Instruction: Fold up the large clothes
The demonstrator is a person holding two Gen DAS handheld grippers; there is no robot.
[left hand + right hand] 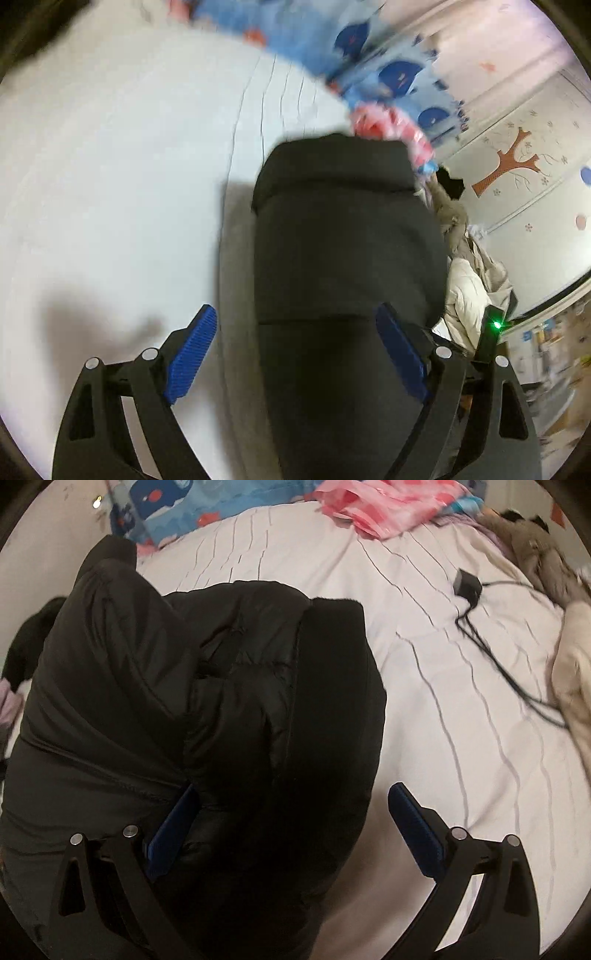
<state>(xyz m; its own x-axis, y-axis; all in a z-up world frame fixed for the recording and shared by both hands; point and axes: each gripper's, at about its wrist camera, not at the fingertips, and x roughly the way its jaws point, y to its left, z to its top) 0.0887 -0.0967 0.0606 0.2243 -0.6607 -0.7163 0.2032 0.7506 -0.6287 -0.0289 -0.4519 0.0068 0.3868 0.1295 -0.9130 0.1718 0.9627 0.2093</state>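
Note:
A black puffer jacket [347, 258] lies folded in a long bundle on the white striped bed sheet [110, 184]. My left gripper [297, 350] hovers over its near end with the jaws wide apart. Its left pad [194, 354] is over bare sheet and its right pad [400, 354] is by the jacket's right edge. In the right wrist view the jacket [207, 701] fills the left half. My right gripper [295, 830] stands open around its near edge. The left pad [173, 830] sits against a fold and the right pad [417, 830] is clear over the sheet [461, 720].
A blue patterned quilt [177, 513] and pink cloth [388, 506] lie at the head of the bed. A black charger with cable [467, 585] rests on the sheet to the right. Cream and fur-trimmed coats [569, 664] are piled at the right edge, beside a wall with a tree decal [509, 162].

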